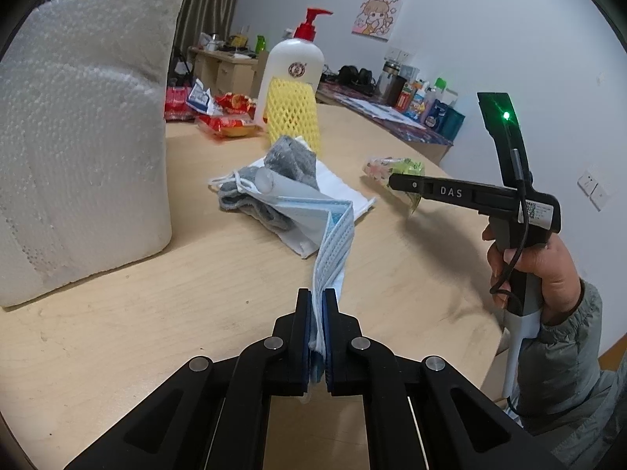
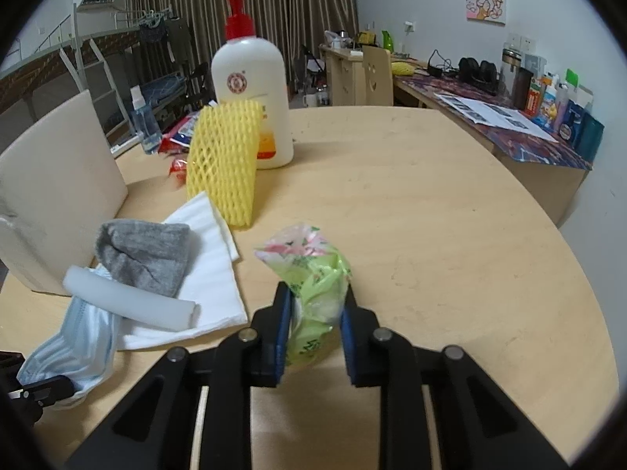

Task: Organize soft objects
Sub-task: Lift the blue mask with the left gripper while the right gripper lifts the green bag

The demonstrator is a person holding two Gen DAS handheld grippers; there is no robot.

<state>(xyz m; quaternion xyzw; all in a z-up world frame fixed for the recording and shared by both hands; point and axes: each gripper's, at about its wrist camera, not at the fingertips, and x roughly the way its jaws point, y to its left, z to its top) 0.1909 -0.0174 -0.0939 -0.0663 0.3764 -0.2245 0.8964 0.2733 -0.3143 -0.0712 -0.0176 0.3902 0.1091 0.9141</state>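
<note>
Pinching the blue mask (image 1: 333, 231) by one edge, left gripper (image 1: 318, 305) is clenched; mask is light and limp, trailing onto the soft pile before the lotion bottle (image 1: 292, 74). Right gripper (image 2: 315, 305) grasps the crinkly green packet (image 2: 313, 293) right of that bottle; likely slippery, best held mid-body.

"DAS" in pale letters on the right gripper (image 1: 399, 181) body.
</note>
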